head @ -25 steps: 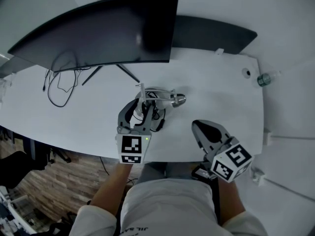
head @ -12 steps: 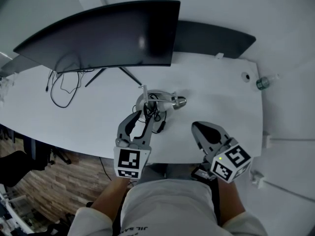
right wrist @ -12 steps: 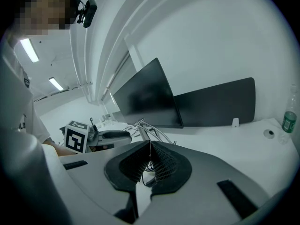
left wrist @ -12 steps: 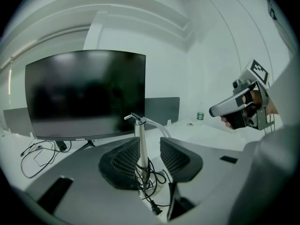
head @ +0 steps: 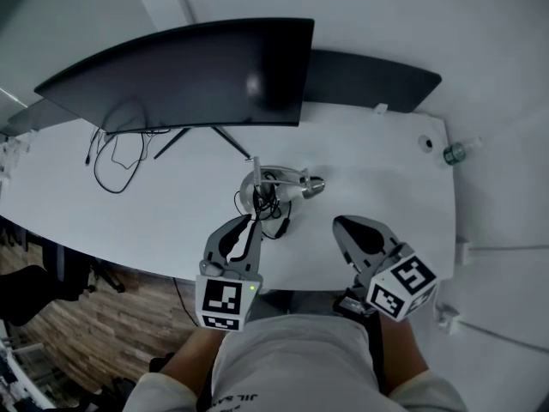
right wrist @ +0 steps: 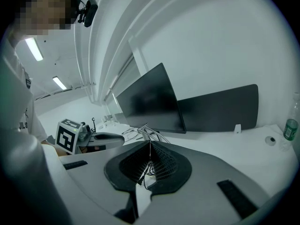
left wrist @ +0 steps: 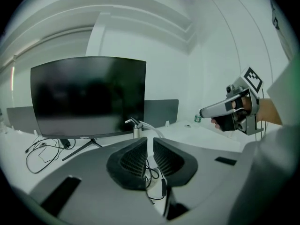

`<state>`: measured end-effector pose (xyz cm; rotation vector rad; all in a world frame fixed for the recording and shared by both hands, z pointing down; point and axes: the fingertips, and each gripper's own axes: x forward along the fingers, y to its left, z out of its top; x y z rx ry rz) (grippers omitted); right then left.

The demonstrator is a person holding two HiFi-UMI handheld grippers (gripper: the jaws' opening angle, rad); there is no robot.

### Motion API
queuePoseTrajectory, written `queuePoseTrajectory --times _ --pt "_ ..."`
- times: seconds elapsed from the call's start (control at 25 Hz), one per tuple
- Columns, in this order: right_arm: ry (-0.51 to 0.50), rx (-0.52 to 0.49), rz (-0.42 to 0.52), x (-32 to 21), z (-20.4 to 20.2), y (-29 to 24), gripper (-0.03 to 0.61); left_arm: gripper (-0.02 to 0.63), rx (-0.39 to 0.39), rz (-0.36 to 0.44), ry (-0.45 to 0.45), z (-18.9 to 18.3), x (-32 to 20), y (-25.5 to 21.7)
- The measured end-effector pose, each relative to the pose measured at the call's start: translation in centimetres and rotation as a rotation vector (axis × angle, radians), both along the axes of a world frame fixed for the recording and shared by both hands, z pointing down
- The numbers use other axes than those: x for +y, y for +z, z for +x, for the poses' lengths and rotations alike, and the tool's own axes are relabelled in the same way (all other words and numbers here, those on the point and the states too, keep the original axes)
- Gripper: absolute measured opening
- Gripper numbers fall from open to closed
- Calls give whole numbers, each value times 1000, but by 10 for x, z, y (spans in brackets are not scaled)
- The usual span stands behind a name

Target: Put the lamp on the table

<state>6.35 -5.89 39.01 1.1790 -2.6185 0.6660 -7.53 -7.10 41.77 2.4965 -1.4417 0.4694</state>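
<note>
The lamp [head: 279,183] stands on the table [head: 377,170] near its middle, just in front and to the right of the monitor [head: 189,71]. Behind the monitor a flat panel [head: 369,75] reaches out to the right. Loose cables [head: 116,157] lie on the table's left part. A bottle [head: 453,154] sits at the far right end. The left tool [head: 243,226], jaws closing with nothing between them, is at the near edge, just before the lamp's cord [head: 273,209]. The right tool [head: 347,228] is to its right, apart from the lamp.

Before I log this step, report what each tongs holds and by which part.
Nothing is held. Left tongs are closing on air; right tongs shut, empty; the desk lamp stands free.
</note>
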Motion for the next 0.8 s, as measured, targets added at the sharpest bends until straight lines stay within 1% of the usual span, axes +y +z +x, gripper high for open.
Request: queuePoseTrajectory --times 0.24,0.52,0.8 --pt "-15 -4 19 0 -3 -10 32 25 10 25 -7 1 2 -14" --pt "-23 -7 32 4 -3 -18 32 4 14 31 3 3 7 -25" --pt "-31 -5 49 3 -5 -26 32 3 -7 36 22 11 15 -32"
